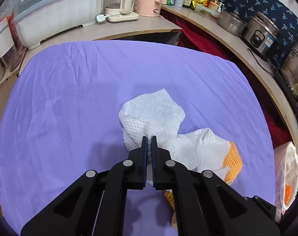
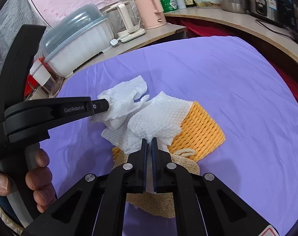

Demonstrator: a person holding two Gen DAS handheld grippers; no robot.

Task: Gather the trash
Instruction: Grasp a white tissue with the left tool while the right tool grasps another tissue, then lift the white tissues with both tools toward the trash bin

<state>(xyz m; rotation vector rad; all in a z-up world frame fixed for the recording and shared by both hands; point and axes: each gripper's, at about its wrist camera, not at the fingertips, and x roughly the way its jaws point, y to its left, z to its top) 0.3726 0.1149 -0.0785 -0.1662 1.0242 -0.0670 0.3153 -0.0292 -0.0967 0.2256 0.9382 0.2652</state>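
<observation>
Here, closest to the right camera, the right gripper (image 2: 149, 140) is pinched tight on a white paper towel (image 2: 158, 116). That towel lies on top of an orange foam net (image 2: 204, 129) and a tan scrubby pad (image 2: 149, 202), all on the purple cloth (image 2: 237, 82). A little farther off, the left gripper (image 1: 149, 138) is pinched on a second paper towel (image 1: 154, 108), and the two towels look like they touch or overlap in the middle. A hand (image 2: 39, 179) holds the left tool. Off the cloth's right edge sits a white bag (image 1: 286, 177) with something orange inside; it may be for the trash. What could go wrong: if the two grippers pull apart, a thin towel may tear or slip out. The right towel might also drag the foam net along and drop it. By count there are two towels, one net, one pad, one bag and two grippers. Far back, a pink kettle (image 2: 151, 7) stands on the counter.
</observation>
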